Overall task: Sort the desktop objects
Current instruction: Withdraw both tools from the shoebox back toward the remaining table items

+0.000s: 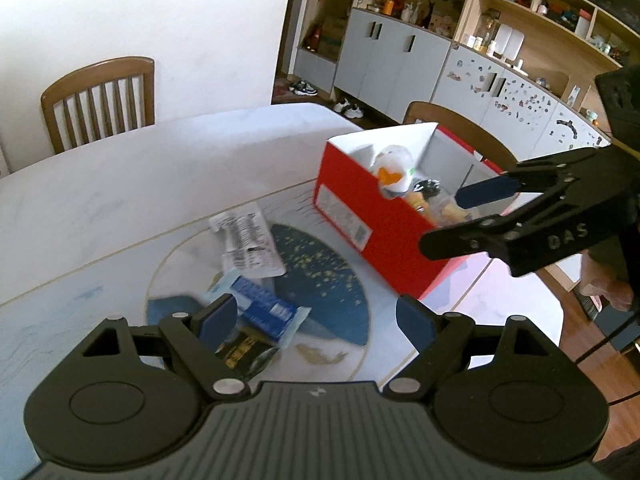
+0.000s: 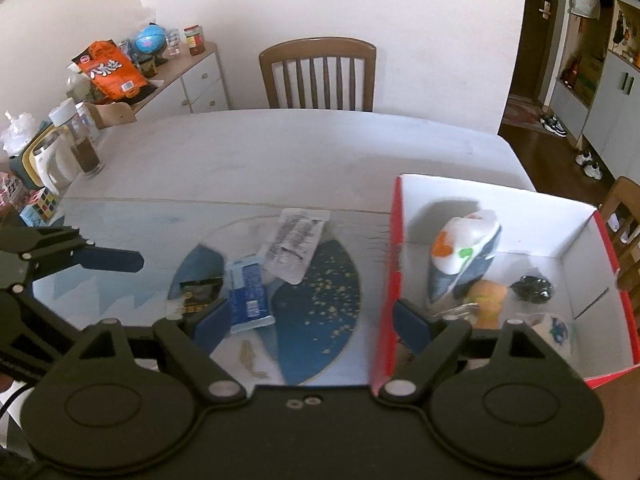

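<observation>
A red box (image 1: 372, 236) (image 2: 390, 264) with white inside stands on the table's right and holds a white-and-blue toy (image 2: 464, 256) (image 1: 394, 174), an orange toy (image 2: 486, 300), a black object (image 2: 534, 286) and a small cup (image 2: 554, 330). On the blue round mat (image 2: 320, 300) lie a white printed sachet (image 2: 294, 242) (image 1: 248, 240), a blue packet (image 2: 248, 296) (image 1: 262, 306) and a black-and-gold packet (image 2: 200, 290) (image 1: 244, 352). My left gripper (image 1: 316, 318) is open above the packets. My right gripper (image 2: 312, 322) is open and empty, above the mat and the box's near wall; it also shows in the left wrist view (image 1: 452, 220).
Jars, a white jug (image 2: 52, 160) and a puzzle cube (image 2: 40, 204) stand at the table's far left. Wooden chairs (image 2: 318, 72) (image 1: 100, 98) stand behind the table. A sideboard with snacks (image 2: 180, 76) and shelving (image 1: 460, 40) line the walls.
</observation>
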`<control>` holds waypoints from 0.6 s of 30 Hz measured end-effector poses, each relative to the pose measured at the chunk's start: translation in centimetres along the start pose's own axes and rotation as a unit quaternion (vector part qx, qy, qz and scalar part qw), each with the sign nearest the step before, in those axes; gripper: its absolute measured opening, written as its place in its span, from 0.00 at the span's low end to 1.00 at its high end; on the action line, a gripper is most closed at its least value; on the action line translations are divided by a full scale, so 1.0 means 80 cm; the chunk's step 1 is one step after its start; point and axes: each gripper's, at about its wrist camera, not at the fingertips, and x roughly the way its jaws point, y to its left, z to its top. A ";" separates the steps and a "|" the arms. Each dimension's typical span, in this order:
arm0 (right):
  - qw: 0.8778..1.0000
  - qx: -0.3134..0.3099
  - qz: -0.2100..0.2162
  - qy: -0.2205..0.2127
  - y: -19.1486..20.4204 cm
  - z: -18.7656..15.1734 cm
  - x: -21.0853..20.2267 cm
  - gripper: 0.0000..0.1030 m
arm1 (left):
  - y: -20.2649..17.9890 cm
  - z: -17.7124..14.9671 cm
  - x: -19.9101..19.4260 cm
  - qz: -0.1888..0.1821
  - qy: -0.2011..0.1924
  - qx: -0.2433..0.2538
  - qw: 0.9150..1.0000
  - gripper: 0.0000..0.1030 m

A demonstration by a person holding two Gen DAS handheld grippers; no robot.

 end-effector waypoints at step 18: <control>1.000 -0.004 -0.004 0.025 0.045 -0.010 0.036 0.85 | 0.054 -0.041 0.017 -0.008 0.009 -0.005 1.000 0.98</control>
